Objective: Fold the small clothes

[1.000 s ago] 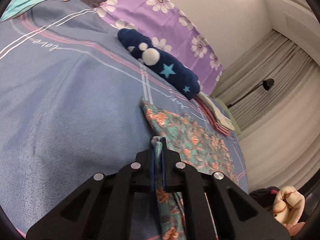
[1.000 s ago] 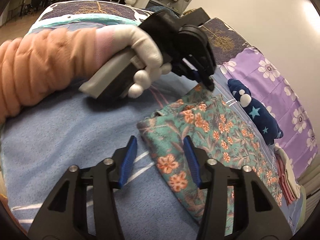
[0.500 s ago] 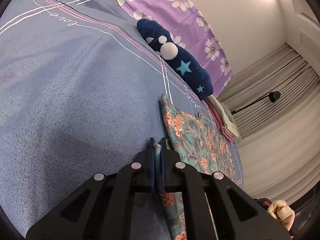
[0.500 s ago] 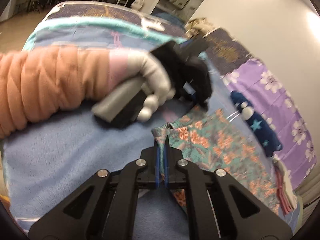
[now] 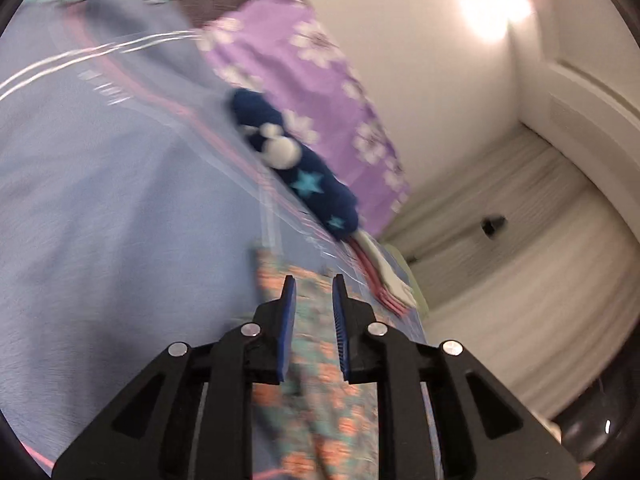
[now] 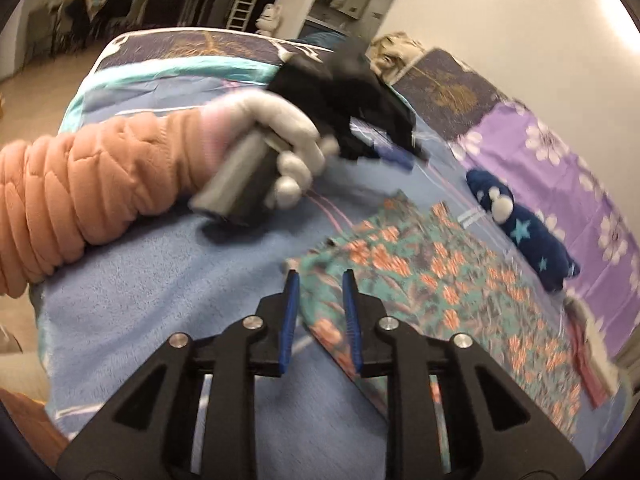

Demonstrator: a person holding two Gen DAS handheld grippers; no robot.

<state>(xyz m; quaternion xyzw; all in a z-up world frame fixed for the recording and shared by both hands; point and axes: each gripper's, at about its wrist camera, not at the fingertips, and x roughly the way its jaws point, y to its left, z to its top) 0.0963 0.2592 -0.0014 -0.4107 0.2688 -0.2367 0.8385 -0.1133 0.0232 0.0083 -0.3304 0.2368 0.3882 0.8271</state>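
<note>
L gripper (image 5: 314, 280): jaws opening, a narrow gap btwn the blue pads (image 5: 289, 320), nothing pinched. The floral garment (image 5: 320, 412) (teal w/ orange flowers) shows thru the gap but lies flat on the bed below, pads not pressing it. View is motion-blurred.

R gripper (image 6: 319, 274): jaws also opening, narrow gap, nothing gripped. Its tips hover over the near corner of the floral garment, which lies spread on the blue blanket (image 6: 152, 288) and runs away toward the lower right of the R wrist view. Cloth visible btwn the pads, but it looks flat on the bed, not lifted.

In the R wrist view a gloved hand (image 6: 280, 136) in a white glove, w/ a quilted orange sleeve (image 6: 80, 184), holds the L gripper's grey handle; that tool sits above the far corner of the garment, apart from it.

Beyond the garment: a navy plush item w/ light-blue stars & white pom-poms (image 5: 296, 172) lies along the edge of a purple floral sheet (image 5: 320, 80). Next to its far end, a small stack of folded pink/white clothes (image 5: 384, 280), near the bed's edge. White curtains (image 5: 520, 260) & a plain wall behind.
</note>
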